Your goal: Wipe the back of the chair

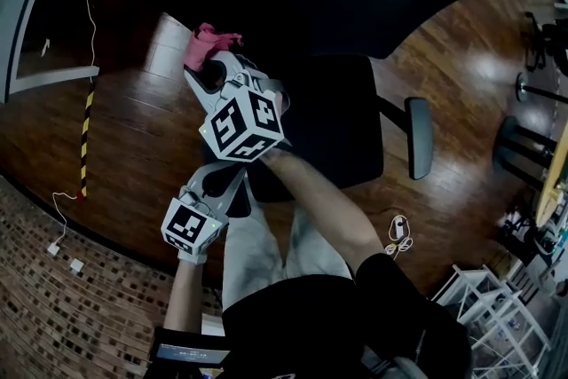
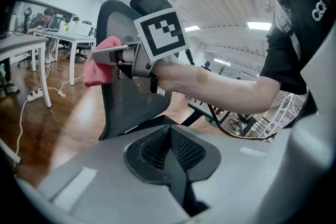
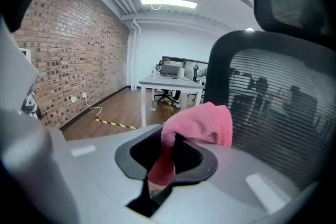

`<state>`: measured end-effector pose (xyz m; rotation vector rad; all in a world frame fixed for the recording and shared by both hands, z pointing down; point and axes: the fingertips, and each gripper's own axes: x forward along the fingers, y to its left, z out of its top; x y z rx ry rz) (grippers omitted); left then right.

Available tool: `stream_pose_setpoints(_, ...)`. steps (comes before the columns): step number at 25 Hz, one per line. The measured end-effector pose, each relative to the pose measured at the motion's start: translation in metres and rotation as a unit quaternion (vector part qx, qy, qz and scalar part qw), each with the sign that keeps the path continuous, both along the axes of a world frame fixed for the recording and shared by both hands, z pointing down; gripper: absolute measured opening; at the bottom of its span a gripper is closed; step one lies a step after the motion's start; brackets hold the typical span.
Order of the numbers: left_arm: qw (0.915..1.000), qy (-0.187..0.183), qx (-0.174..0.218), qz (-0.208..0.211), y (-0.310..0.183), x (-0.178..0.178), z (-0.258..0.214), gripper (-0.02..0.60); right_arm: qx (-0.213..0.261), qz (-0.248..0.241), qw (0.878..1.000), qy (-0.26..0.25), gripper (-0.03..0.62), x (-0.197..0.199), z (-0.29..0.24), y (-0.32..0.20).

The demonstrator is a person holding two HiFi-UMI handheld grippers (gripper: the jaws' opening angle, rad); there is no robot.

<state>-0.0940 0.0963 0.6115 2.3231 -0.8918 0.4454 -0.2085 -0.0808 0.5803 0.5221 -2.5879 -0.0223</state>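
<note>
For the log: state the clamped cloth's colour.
Pink; the fabric cloth shows best in right gripper view.

I count one office chair [image 1: 342,129], and on it I can see one headrest [image 3: 291,0] and one armrest [image 1: 420,138]. There is one pink cloth [image 3: 202,123]. I hold two grippers, my left gripper [image 2: 170,147] and my right gripper [image 3: 165,157]. Each carries one marker cube, so two cubes together: the left cube [image 1: 191,226] and the right cube [image 1: 241,122]. On the floor [image 1: 133,146] lies one yellow-black striped strip [image 1: 86,133].
</note>
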Motion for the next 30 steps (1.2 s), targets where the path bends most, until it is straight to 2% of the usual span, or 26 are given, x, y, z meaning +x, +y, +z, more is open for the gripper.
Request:
stream_pose_setpoints(3, 0.9999, -0.002, -0.012, 0.002, 0.006, -0.002, 0.004, -0.009, 0.009, 0.0, 1.0, 0.007, 0.046, 0.005, 0.0, -0.001)
stream_pose_setpoints(5, 0.9998, -0.004, -0.017, 0.01, 0.007, 0.002, 0.006, -0.009, 0.008, 0.02, 1.0, 0.009, 0.046, 0.026, 0.003, -0.012)
stream_pose_setpoints(8, 0.9999, 0.001, -0.003, 0.017, -0.006, 0.015, 0.003, -0.009, 0.007, 0.07, 0.997, 0.021, 0.046, 0.078, 0.009, -0.04)
stream_pose_setpoints(13, 0.9988, 0.008, 0.001, 0.049, -0.013, 0.049, 0.0, -0.009, 0.007, 0.159, 0.986, 0.039, 0.046, 0.184, 0.013, -0.08)
stream_pose_setpoints(18, 0.9966, 0.014, 0.005, 0.081, -0.02, 0.095, -0.006, -0.009, 0.011, 0.242, 0.969, 0.048, 0.046, 0.293, 0.01, -0.114)
stream_pose_setpoints(24, 0.9954, 0.018, 0.013, 0.093, -0.028, 0.128, -0.013, -0.009, 0.008, 0.339, 0.938, 0.072, 0.046, 0.409, 0.008, -0.14)
stream_pose_setpoints(27, 0.9956, 0.021, 0.014, 0.091, -0.028, 0.134, -0.014, -0.009, 0.018, 0.375, 0.923, 0.089, 0.046, 0.443, 0.002, -0.144)
stream_pose_setpoints(30, 0.9959, 0.021, 0.017, 0.086, -0.027, 0.129, -0.013, -0.009, 0.027, 0.379, 0.921, 0.09, 0.046, 0.441, -0.004, -0.146)
